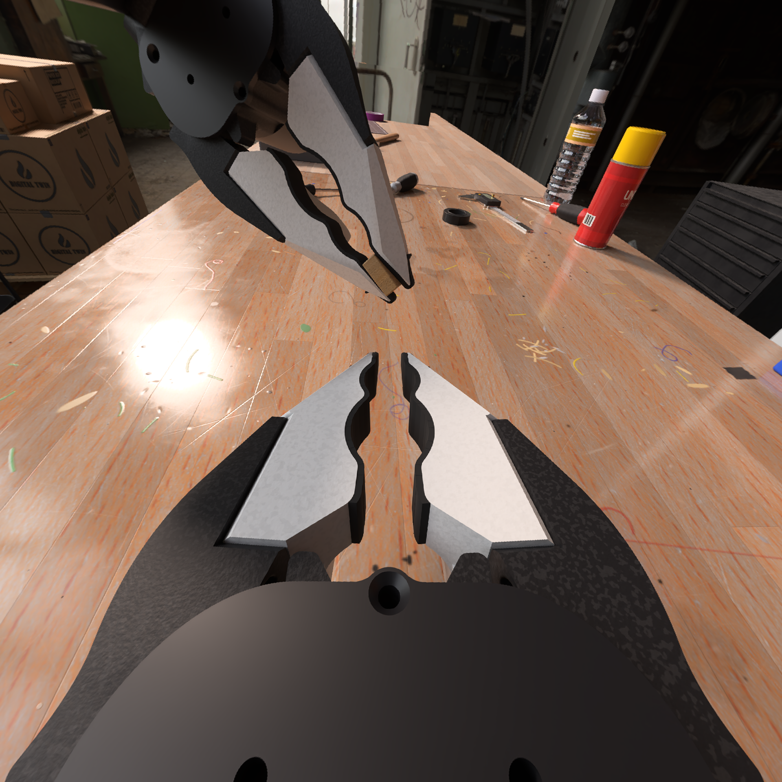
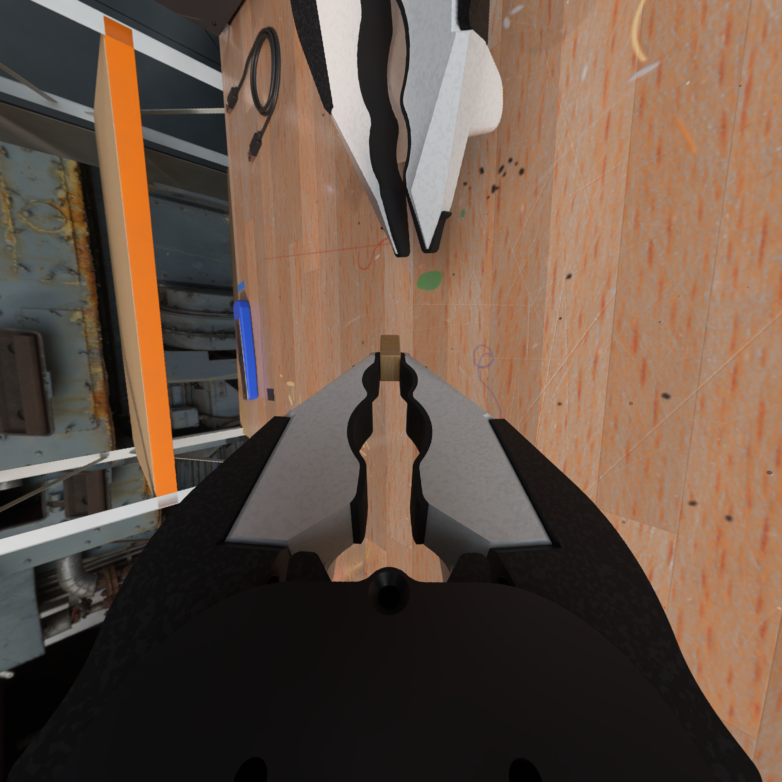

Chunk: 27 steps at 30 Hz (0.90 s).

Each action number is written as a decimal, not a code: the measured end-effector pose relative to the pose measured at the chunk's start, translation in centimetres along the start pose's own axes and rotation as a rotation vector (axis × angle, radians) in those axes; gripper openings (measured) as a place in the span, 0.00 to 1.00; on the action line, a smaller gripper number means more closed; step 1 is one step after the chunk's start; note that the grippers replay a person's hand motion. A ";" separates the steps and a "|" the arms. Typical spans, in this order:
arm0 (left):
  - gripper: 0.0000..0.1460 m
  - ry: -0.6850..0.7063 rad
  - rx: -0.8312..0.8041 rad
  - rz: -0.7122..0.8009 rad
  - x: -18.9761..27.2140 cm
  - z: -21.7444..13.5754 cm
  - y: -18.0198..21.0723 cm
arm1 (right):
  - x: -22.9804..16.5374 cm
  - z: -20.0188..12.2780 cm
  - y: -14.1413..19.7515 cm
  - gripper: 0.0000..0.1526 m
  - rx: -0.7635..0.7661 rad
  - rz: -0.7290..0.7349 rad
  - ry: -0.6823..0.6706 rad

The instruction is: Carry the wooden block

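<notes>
The wooden block (image 2: 389, 359) is pinched at the very tips of the right gripper (image 2: 389, 359), whose jaws press on its two side faces. In the left wrist view the same block (image 1: 379, 276) sits in those tips close above the desk (image 1: 465, 423), over the middle of the boards, well clear of the edges; whether it touches the surface I cannot tell. Its long axis appears to run along the fingers, one end poking out past the tips toward the desk, though the block is small and nearly cubic.

The left gripper (image 1: 388, 359) holds nothing; its jaws stand slightly apart, aimed at the block from nearby.

The grasp looks done, so the carry is in hand. Since only the tips bite, the next move calls for steady pressure and a smooth lift and travel.
</notes>
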<state>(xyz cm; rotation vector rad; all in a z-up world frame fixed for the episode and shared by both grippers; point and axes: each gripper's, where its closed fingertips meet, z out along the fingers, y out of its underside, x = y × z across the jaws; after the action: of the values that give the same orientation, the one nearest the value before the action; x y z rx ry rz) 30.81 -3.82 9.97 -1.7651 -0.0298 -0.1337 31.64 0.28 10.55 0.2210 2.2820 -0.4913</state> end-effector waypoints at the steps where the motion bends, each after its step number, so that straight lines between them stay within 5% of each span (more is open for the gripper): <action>1: 0.07 -0.003 0.001 0.001 0.0 -0.1 0.0 | 0.0 0.0 -0.1 0.05 0.002 0.004 -0.004; 21: 0.07 -0.016 -0.008 0.040 0.0 0.0 0.0 | -0.4 -1.1 -1.3 0.05 0.032 -0.064 -0.007; 27: 0.21 0.080 0.079 0.028 -0.8 -1.2 -0.9 | 0.8 -4.2 -1.1 0.05 0.183 -0.095 0.034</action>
<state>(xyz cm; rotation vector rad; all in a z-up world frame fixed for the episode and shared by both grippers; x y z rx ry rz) 29.86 -4.76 10.95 -1.6793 0.0464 -0.1806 27.98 1.06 12.89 0.2134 2.2894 -0.7528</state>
